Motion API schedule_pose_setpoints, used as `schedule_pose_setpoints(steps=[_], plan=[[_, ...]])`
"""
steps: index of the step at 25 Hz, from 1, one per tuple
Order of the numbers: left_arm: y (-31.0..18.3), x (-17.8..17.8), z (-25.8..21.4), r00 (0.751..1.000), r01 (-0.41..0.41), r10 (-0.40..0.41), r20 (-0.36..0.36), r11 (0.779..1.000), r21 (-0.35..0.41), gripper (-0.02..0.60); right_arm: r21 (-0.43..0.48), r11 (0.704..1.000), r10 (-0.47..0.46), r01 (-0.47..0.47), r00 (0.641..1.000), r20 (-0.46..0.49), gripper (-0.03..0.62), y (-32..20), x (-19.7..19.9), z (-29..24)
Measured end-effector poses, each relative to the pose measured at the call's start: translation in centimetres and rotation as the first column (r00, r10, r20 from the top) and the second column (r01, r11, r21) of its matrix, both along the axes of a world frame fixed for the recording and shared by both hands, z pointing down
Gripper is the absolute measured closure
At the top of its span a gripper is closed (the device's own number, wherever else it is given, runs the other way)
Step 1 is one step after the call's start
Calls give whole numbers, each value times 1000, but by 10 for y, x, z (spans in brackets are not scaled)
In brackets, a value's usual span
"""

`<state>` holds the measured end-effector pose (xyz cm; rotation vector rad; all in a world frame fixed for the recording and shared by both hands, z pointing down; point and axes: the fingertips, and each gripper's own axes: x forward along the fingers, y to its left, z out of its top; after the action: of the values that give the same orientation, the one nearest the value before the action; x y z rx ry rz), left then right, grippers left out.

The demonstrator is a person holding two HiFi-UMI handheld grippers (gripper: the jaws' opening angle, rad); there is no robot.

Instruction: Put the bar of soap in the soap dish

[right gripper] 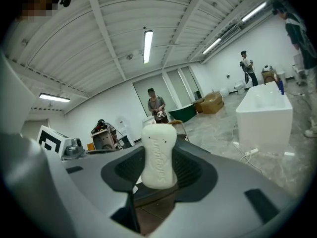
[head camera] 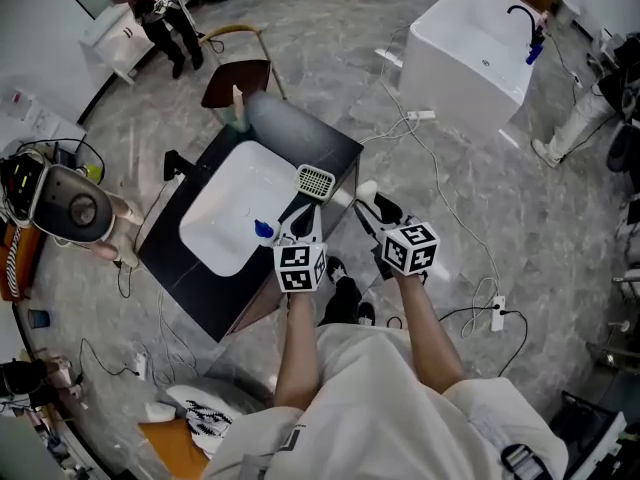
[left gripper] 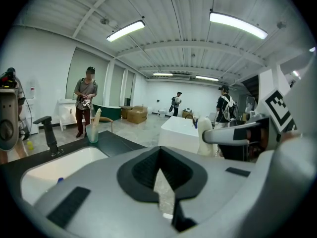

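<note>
Forearms are stretched forward beside the black table (head camera: 330,148) and its white sink (head camera: 225,203). The left gripper (left gripper: 159,171) is held with its fingers drawn together, empty. The right gripper (head camera: 369,201) is clamped on the pale, embossed bar of soap (right gripper: 158,155), held upright near the soap dish (head camera: 316,181).

**Both grippers held out front, soap clamped in the right one**

The left gripper (head camera: 298,223) is held forward on the bare left forearm (head camera: 296,353), with its marker cube (head camera: 300,266) just behind the jaws. Its jaws are drawn together to a sliver, with nothing between them. Just beside it, on its right, the right gripper (head camera: 372,206) points much the same way on the right forearm (head camera: 432,333). Between this gripper's jaws the bar of soap (right gripper: 158,150) stands upright, pinched at its lower half, its top clear of the pads
</note>
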<state>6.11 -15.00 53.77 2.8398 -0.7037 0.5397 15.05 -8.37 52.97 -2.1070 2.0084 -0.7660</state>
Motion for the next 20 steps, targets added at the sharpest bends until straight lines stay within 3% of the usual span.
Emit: schedule_pose_setpoints(steps=[11,20], plan=[[-64,47,7,999,-26,26,22,1000,-6,577,-25,999,-35,35,999,1,416,-78,34,6],[-65,55,36,998,-58,61,36,996,-75,577,-75,996,-37,40,999,35,418,-107,46,23]])
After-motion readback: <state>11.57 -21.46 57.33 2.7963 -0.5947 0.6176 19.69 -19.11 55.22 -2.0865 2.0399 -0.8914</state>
